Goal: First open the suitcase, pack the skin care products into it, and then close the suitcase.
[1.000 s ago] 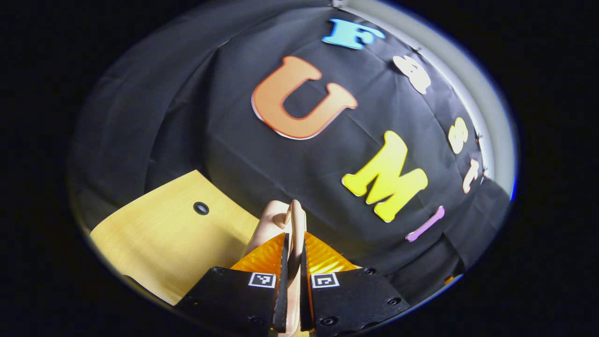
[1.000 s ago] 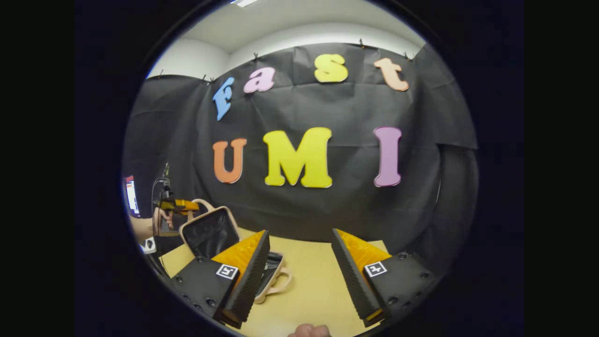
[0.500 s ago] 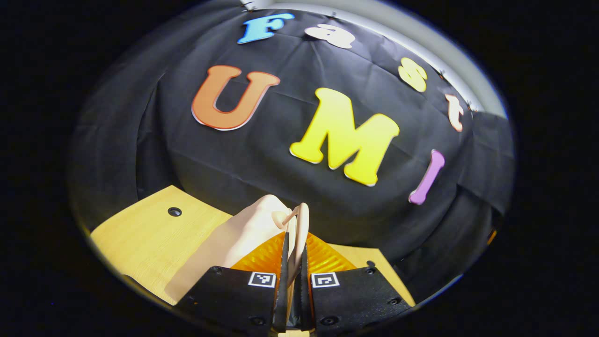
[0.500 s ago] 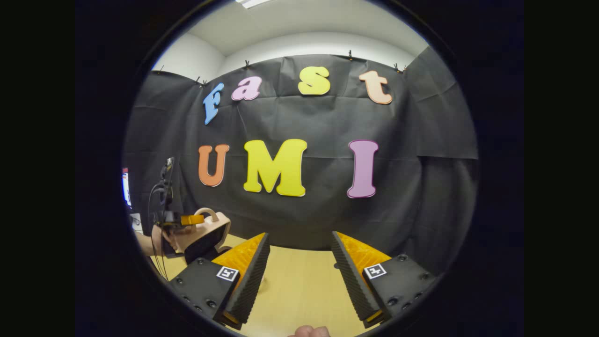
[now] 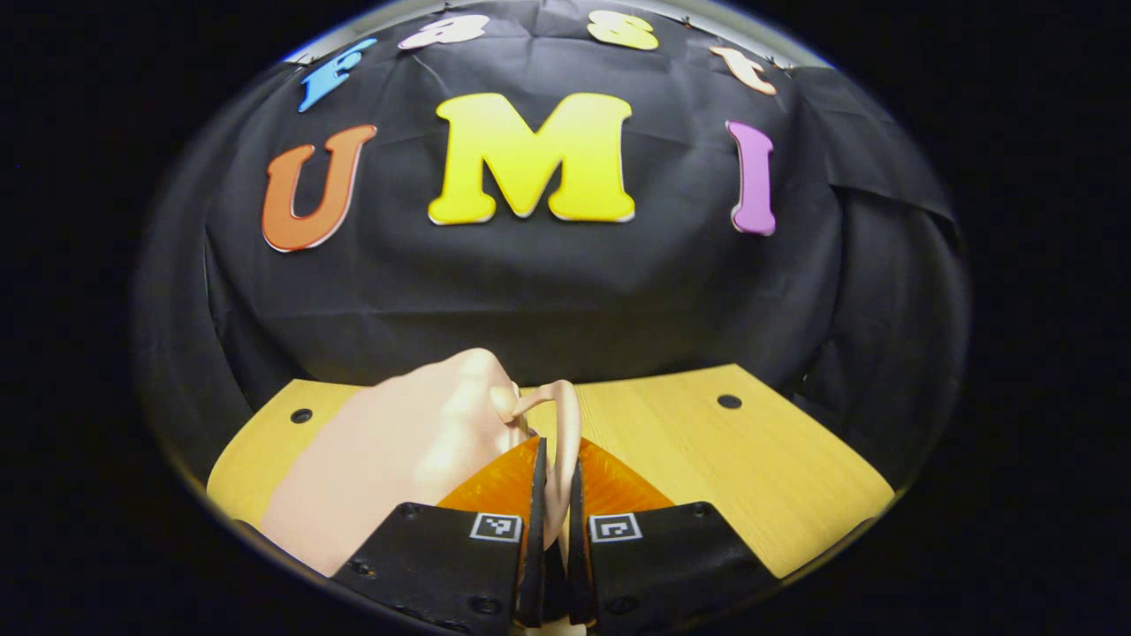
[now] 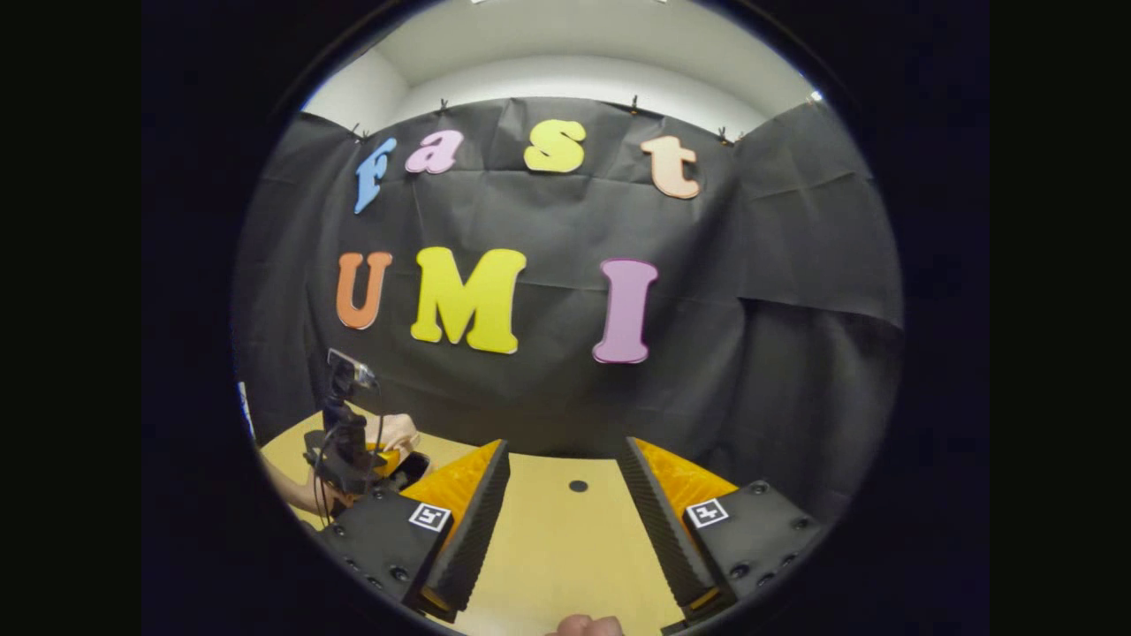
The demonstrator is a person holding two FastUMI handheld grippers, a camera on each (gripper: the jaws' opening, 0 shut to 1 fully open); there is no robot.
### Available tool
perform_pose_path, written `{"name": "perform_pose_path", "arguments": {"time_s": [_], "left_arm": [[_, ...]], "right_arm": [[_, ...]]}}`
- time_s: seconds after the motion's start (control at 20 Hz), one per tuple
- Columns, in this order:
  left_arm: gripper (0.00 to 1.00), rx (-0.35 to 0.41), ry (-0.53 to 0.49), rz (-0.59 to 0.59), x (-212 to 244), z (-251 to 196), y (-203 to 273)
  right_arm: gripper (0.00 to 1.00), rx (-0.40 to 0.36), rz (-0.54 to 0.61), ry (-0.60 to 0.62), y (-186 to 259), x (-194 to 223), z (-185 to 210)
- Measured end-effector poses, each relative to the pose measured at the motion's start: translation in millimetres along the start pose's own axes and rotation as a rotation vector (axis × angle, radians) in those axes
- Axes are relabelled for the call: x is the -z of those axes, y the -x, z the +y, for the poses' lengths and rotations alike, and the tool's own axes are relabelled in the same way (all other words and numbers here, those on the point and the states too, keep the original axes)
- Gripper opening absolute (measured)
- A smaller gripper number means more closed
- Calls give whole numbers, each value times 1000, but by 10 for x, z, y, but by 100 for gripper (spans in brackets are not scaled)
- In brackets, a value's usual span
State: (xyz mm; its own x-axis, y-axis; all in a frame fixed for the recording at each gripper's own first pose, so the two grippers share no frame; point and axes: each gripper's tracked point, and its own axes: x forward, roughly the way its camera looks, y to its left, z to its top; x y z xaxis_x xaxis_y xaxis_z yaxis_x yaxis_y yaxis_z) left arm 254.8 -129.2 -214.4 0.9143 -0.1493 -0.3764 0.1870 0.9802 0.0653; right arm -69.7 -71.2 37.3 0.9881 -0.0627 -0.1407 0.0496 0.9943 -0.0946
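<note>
- Left gripper: black blocks carrying square black-and-white markers and round screws.
- Right gripper: wedge-shaped ribbed jaws, black bases with markers and screws.

A light wooden desk with visible grain stands against the black cloth wall. Its top has small dark round holes near the back edge, one at each side in the left gripper view and one in the right gripper view. A pale pink suitcase rests on its left part.
</note>
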Motion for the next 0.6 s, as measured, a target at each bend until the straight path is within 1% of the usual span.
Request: {"name": "perform_pose_path", "arguments": {"time_s": [0.05, 0.15, 0.3, 0.5, 0.55, 0.6], "left_arm": [[14, 7, -27, 23, 117, -77, -59], [14, -5, -88, 61, 288, -145, -129], [14, -27, -137, 93, 482, -184, -232], [15, -71, -223, 112, 584, -226, -333], [16, -76, -237, 115, 615, -242, -347], [16, -70, -253, 108, 621, -280, -341]], "right_arm": [[76, 21, 8, -5, 29, 32, -86], [78, 54, 26, -5, 37, 84, -199], [78, 84, 51, -9, 38, 163, -344], [77, 85, 69, -17, 10, 225, -390], [78, 81, 70, -11, 4, 226, -384], [77, 78, 72, -5, -9, 240, -391]]}}
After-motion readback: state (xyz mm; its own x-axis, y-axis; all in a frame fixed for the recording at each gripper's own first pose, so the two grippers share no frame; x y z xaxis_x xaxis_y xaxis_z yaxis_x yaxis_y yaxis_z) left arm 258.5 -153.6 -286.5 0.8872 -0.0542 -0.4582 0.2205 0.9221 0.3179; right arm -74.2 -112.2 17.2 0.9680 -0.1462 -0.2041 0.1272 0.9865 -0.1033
